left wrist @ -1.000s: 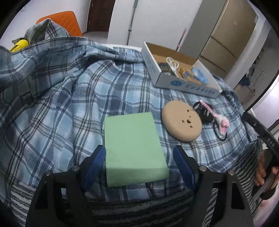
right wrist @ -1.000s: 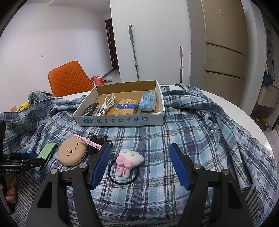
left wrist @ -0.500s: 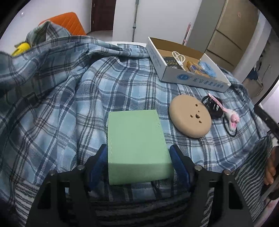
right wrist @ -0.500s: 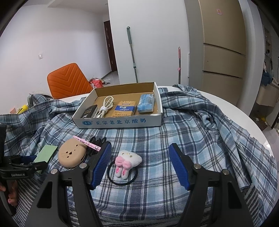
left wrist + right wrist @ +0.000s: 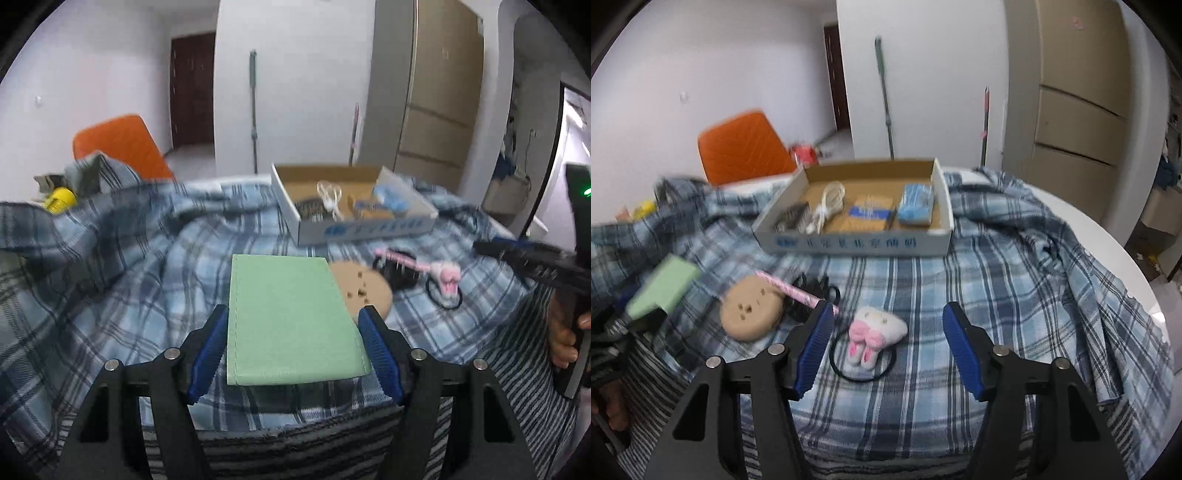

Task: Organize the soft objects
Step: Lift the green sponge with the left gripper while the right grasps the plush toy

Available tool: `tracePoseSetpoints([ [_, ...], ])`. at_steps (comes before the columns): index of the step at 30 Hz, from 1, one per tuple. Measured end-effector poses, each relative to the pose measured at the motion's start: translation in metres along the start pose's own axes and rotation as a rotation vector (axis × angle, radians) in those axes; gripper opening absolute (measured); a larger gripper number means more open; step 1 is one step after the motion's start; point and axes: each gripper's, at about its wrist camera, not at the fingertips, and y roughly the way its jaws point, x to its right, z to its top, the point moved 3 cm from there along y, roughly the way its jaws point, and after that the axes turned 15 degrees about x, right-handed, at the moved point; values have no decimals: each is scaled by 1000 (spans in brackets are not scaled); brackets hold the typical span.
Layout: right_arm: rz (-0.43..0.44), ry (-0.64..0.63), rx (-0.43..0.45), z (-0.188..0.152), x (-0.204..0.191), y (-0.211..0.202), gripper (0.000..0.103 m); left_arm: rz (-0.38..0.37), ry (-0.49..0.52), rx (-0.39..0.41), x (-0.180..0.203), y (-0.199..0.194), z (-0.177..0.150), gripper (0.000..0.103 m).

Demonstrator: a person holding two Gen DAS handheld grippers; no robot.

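A home: a plaid blanket [image 5: 1015,280] over a round table, an orange chair [image 5: 742,147], beige wardrobe doors [image 5: 1082,110].

Round white desk [image 5: 1123,236] draped with a blue plaid cloth [image 5: 997,288]. On the cloth: open cardboard box [image 5: 857,243] (far side), tan round cushion [image 5: 751,312], black hair claw [image 5: 809,295] and plush-bunny hair tie [image 5: 873,332] nearer.

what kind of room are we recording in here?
Most likely a room in a home, perhaps a dining area. A round white table is covered with a plaid cloth, an orange chair stands behind it, and tall beige cabinets and a mop stand by the wall.
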Motion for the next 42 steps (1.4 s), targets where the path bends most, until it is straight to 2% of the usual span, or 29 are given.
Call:
tracePoseSetpoints([
  [5,37,5,-86,-1,-8,12,57,19,-51,63,-10,-9,9,73],
  [11,-8,-9,-163,-3,-10,37,50,50,-44,98,-11,-14,11,73],
  [21,-12,-32,-251,-23,-10,60,46,48,-57,89,-13,-12,10,73],
  [26,-15,-65,-270,-27,-14,64,35,40,-71,89,-15,-12,9,73],
  [32,-16,-91,-218,-23,-18,55,31,34,-72,97,-14,-14,10,73],
  [35,-40,-97,-104,-13,-18,35,31,35,-71,114,-14,-18,12,73],
  [38,-32,-101,1,-4,-21,14,31,34,-67,170,-14,-29,18,73],
  [41,-50,-103,61,5,-24,-6,31,57,-49,211,-10,-39,26,73],
  [42,-44,-103,83,10,-26,-14,31,57,-45,236,-7,-47,32,65],
])
